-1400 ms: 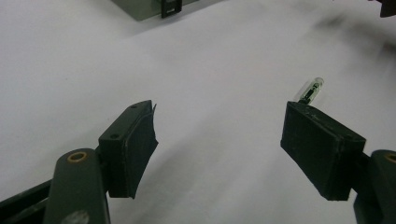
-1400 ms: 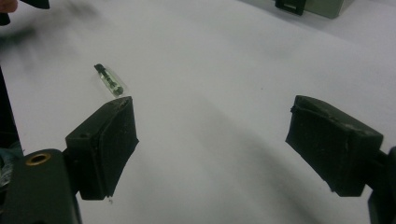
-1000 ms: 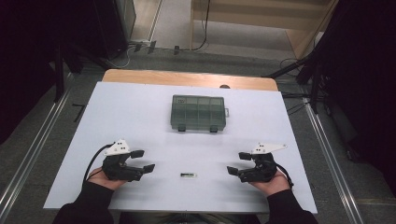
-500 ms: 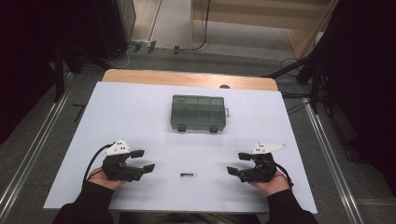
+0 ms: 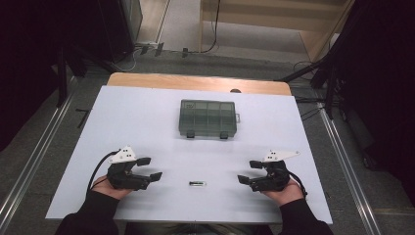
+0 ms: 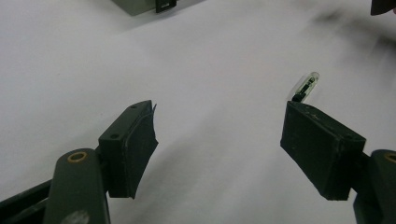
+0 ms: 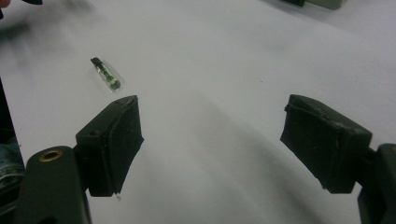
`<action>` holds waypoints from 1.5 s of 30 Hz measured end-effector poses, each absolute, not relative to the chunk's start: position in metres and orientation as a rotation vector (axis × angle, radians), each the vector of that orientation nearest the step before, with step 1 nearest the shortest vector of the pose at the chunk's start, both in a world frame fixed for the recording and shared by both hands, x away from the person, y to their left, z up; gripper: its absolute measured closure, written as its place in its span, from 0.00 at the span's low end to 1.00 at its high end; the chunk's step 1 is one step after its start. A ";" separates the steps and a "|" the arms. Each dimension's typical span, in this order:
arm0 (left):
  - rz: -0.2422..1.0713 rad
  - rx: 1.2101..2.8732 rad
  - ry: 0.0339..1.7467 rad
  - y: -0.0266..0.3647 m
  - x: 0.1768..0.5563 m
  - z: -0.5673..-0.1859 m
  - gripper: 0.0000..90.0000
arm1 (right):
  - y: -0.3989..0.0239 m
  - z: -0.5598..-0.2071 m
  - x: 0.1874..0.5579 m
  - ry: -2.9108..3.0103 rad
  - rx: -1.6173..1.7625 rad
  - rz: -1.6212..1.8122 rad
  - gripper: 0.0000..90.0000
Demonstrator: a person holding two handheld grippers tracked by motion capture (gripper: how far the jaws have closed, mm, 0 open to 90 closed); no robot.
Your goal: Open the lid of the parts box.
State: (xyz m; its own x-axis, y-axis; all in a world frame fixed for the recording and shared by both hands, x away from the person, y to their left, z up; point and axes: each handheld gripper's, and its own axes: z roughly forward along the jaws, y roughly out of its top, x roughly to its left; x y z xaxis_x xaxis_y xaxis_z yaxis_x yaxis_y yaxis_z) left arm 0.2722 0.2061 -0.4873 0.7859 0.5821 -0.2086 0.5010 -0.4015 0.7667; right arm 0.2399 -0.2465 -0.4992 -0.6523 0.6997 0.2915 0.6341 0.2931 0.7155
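Small clear capsule [image 5: 196, 183] with dark contents, lying flat on white table [image 5: 147, 122] near the front edge, roughly midway between the two grippers and touching neither. Long axis running left to right in the high view. Left gripper [image 5: 149, 169] resting on the table at near left, held in a hand [image 5: 105, 187], jaws spread wide and pointing right toward the capsule, nothing between them. Grey three-cornered plate on top, cable looping off to the left. Right gripper [image 5: 248, 172] resting at near right, held in a hand [image 5: 281, 193], jaws likewise wide apart, pointing left, nothing gripped. Same capsule [image 6: 306, 86] seen in the left gripper view just beyond the right-hand jaw tip, clear end away from the camera, dark end nearer. Also seen [image 7: 106, 74] in the right gripper view, beyond the left-hand jaw, apart from it. Dark translucent compartment box [image 5: 208, 118] sitting closed at table centre, well beyond the capsule, two latches on its near side, inner dividers visible through the lid. Contents of the compartments impossible to tell. Dark sleeves entering from the bottom edge of the high view.
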 end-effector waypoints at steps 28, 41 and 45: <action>0.052 2.054 0.811 0.209 0.273 -0.488 0.29 | -0.255 -0.488 0.251 2.405 1.322 1.313 0.24; 0.052 2.060 0.806 0.207 0.272 -0.489 0.29 | -0.253 -0.471 0.268 2.389 1.324 1.324 0.23; 0.049 2.056 0.805 0.208 0.272 -0.489 0.29 | -0.251 -0.466 0.275 2.384 1.317 1.330 0.23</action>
